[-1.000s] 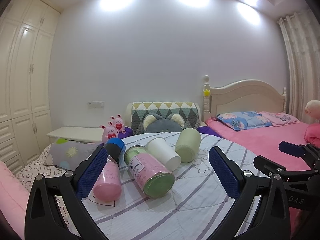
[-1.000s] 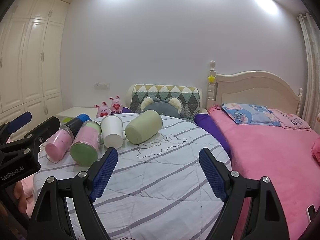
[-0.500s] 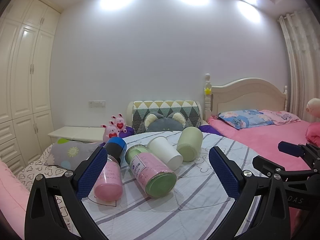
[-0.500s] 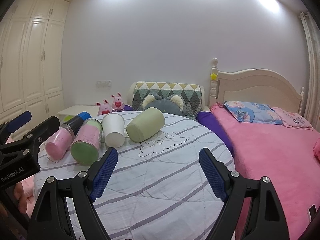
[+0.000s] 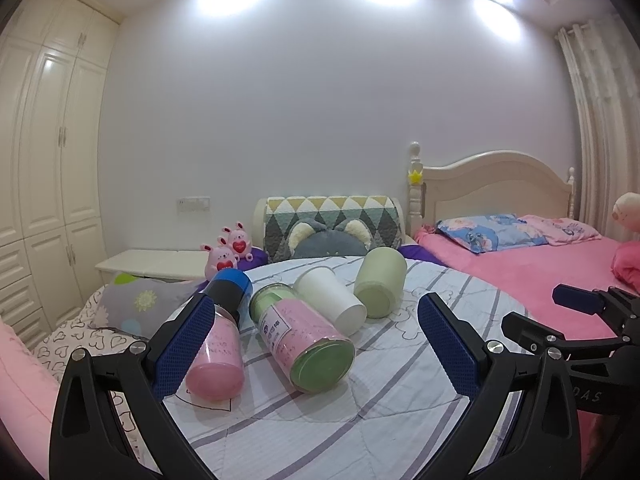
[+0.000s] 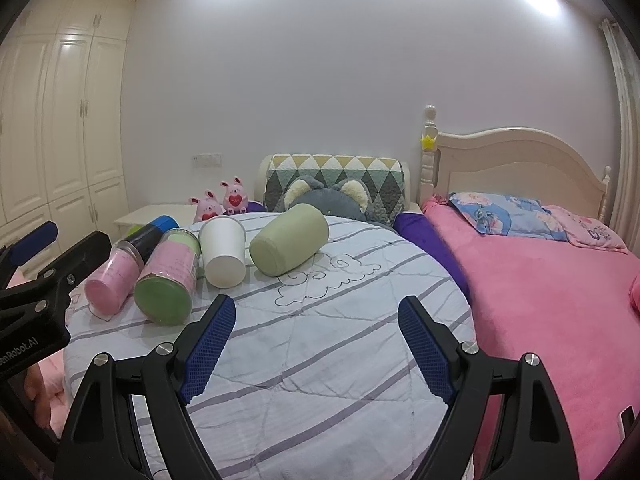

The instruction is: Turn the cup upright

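Observation:
Several cups lie on their sides on a round table with a striped quilt [image 6: 320,360]. A white paper cup [image 5: 332,300] [image 6: 222,250] lies in the middle. A pale green cup [image 5: 380,282] [image 6: 290,240] lies right of it. A clear cup with pink filling and green base [image 5: 306,336] [image 6: 168,278] and a pink cup with a blue cap [image 5: 220,340] [image 6: 116,270] lie to its left. My left gripper [image 5: 316,340] is open and empty, just short of the cups. My right gripper [image 6: 316,344] is open and empty, over bare quilt in front of them.
A pink bed [image 6: 552,292] with pillows stands to the right. A patterned cushion [image 6: 336,180], a grey plush and two pink bunny toys [image 6: 220,202] sit behind the table. A white side table [image 5: 152,262] and wardrobe are at the left.
Both grippers have moved slightly toward the cups, which now look a bit lower and nearer in both views. Both stay open. The cups have not moved.

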The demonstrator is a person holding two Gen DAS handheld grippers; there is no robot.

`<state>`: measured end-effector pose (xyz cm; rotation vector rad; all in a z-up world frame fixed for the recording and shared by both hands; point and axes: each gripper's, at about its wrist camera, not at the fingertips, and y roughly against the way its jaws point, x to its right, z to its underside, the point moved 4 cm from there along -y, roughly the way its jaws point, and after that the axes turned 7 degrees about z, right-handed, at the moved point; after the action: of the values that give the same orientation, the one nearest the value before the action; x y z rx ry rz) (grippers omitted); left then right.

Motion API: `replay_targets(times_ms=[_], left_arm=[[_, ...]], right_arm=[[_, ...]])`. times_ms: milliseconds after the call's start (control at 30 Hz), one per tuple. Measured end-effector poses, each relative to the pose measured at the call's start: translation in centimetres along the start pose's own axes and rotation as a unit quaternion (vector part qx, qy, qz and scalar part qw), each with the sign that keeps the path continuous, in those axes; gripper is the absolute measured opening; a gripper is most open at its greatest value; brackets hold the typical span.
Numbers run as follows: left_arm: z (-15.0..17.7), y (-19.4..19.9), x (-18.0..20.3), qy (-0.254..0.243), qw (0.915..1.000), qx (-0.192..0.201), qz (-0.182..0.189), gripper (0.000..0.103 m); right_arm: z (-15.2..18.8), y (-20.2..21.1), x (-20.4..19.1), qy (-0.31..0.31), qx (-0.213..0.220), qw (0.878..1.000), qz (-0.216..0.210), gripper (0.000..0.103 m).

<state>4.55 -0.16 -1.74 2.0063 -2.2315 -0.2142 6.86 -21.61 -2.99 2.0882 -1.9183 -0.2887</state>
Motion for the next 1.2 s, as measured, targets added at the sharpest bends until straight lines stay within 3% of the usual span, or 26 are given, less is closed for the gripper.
replay_targets(times_ms=[300,667,900,1200], left_arm=[[-0.3,-2.1,-0.3,-0.001,0.9997,-0.024,0.005,0.103],[-1.2,-8.3,0.0,-0.015,0.9952,-0.096,0.012,0.103],[-2.6,-13.4,1.3,-0.041,0.9846,-0.169,0.017,0.103],[-4.7,-19.5,3.8,-0.052,0.9635,-0.260,0.040,0.103]], right_arm=[[-0.4,-2.0,-0.1,0.002,-0.020,1.000,-0.003,0.085],[-2.2,-7.7,0.5,0.000,-0.059,0.998,-0.011,0.085],[-3.9,-11.9,2.2,-0.005,-0.110,0.994,-0.021,0.085],[-5.7,-15.3,5.9,-0.042,-0.181,0.982,-0.011,0.085]])
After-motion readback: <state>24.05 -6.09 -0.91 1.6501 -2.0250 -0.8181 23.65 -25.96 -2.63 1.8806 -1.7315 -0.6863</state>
